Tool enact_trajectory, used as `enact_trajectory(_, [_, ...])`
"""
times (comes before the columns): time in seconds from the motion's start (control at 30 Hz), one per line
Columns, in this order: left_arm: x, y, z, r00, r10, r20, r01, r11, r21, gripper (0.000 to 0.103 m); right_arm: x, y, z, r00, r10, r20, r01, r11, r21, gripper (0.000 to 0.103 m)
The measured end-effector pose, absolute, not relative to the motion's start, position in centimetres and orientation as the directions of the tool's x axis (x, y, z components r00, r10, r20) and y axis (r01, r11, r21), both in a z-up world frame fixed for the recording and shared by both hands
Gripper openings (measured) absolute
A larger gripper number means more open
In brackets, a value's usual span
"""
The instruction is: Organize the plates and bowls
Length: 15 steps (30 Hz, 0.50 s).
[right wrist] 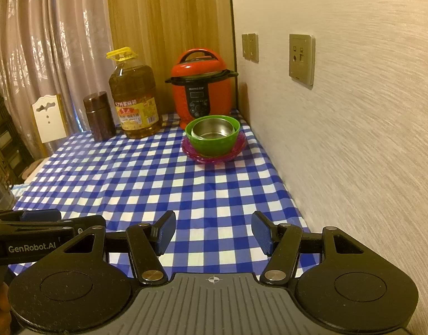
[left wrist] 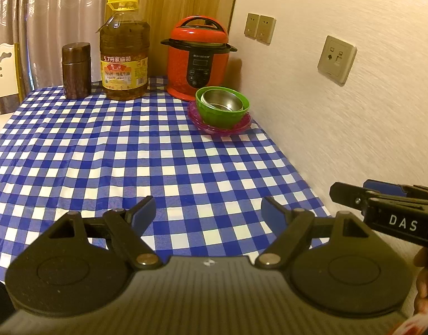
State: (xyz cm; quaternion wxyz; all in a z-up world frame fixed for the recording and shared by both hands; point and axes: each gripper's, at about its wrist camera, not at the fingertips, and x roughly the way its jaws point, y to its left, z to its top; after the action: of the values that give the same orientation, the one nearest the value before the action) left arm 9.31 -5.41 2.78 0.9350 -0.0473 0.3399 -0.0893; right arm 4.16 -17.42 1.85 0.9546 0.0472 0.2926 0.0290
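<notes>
- Left gripper (left wrist: 207, 212): fingers spread wide apart, nothing between the blue pads; it hovers over the near part of the tabletop (left wrist: 130, 162), which is covered by a blue-and-white checked cloth.
- Right gripper (right wrist: 213, 233): fingers likewise spread apart and holding nothing, positioned over the near right part of the tabletop, close to the wall (right wrist: 353, 139).
- The two grippers sit side by side. Each shows at the edge of the other's view, seen from the side.
- Task items form one nested stack at the far right of the tabletop, beside the wall.
- Base of the stack: pink plate (right wrist: 214, 155), translucent, resting flat on the cloth.
- Middle: green bowl (right wrist: 214, 142), upright, standing on the pink plate.
- Top: steel bowl (right wrist: 212, 131), upright, seated inside the green bowl with its rim near the green rim.
- The stack stands just in front of a red pressure cooker (right wrist: 202, 89), lid on, control panel facing the cameras.
- Left of the cooker: large cooking-oil bottle (right wrist: 134, 97) with a yellow cap and handle, upright.
- Left of the bottle: dark brown canister (right wrist: 99, 115), upright, lid on.
- Cooker, bottle and canister line the far edge of the tabletop, well apart from both grippers.
- Wall outlets (right wrist: 301, 58) are mounted on the wall at the right, above the tabletop.
- Curtains (right wrist: 46, 55) hang behind the far left side.
</notes>
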Motion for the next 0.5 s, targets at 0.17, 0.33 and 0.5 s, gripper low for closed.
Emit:
enact_trajectory(0.17, [9.32, -5.50, 2.75, 0.753, -0.199, -0.627, 0.135, 0.980, -0.148, 0.081, 4.28, -17.47, 1.78, 0.826, 0.082, -0.557, -0.026, 0.994, 0.108, 0.060])
enact_trajectory(0.33, [9.36, -5.55, 2.72, 0.753, -0.198, -0.627, 0.135, 0.980, -0.147, 0.081, 4.31, -17.45, 1.71, 0.827, 0.081, -0.557, -0.024, 0.994, 0.109, 0.060])
enact_trajectory(0.5, [9.39, -5.59, 2.70, 0.753, -0.197, -0.627, 0.134, 0.980, -0.147, 0.081, 4.32, -17.45, 1.68, 0.827, 0.081, -0.557, -0.024, 0.994, 0.110, 0.060])
